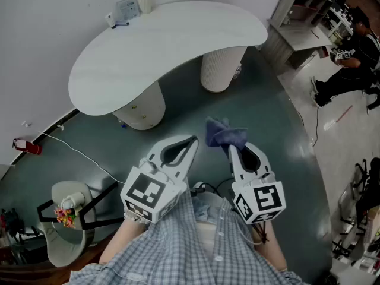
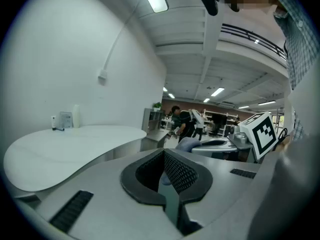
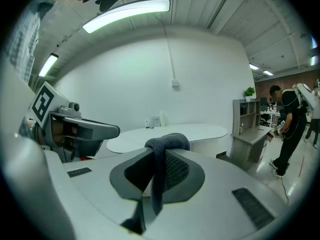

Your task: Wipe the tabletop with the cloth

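Note:
A white kidney-shaped tabletop [image 1: 160,46] stands ahead on two round pedestals; it also shows as the tabletop [image 2: 65,149] and the tabletop [image 3: 170,134] in the gripper views. My right gripper [image 1: 233,148] is shut on a blue-grey cloth [image 1: 222,134], which bunches over its tips; the cloth [image 3: 165,144] drapes down between the jaws. My left gripper [image 1: 193,140] is held beside it, jaws closed together with nothing in them; the left gripper [image 2: 164,154] points toward the table. Both are held in front of my body, short of the table.
A small card stand and white bottle [image 1: 132,6] sit at the table's far edge by the wall. A side stool with colourful items [image 1: 66,215] is at lower left. A cable [image 1: 77,153] lies on the floor. A person [image 1: 350,64] crouches at upper right by shelves.

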Demonstrator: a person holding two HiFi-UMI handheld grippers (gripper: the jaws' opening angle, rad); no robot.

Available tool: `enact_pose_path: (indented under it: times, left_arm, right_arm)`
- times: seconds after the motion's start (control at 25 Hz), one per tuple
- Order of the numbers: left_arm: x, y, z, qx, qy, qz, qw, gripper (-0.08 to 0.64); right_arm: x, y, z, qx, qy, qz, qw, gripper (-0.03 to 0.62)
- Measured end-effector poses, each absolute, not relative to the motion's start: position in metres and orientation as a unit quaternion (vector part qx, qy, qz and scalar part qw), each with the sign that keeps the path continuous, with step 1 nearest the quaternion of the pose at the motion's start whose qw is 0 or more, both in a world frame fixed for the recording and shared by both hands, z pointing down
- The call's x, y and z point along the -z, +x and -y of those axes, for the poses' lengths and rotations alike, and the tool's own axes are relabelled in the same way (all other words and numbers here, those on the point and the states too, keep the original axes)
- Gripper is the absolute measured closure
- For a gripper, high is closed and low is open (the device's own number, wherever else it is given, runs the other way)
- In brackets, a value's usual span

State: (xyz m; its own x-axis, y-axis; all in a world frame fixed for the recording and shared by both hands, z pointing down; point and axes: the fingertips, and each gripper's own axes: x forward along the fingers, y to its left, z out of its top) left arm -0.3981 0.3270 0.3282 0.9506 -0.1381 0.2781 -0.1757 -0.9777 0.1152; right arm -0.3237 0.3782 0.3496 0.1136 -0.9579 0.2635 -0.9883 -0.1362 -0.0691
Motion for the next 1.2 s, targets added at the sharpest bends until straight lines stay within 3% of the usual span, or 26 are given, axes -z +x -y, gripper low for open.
enact_pose_path:
  times: [1.2]
  left_arm:
    - [-0.332, -0.38, -0.353, -0.142, 0.986, 0.07, 0.059, 0.554]
  right_arm:
    - [-0.364, -0.296, -0.415, -0.149, 0.761, 0.63, 0.038, 0.569]
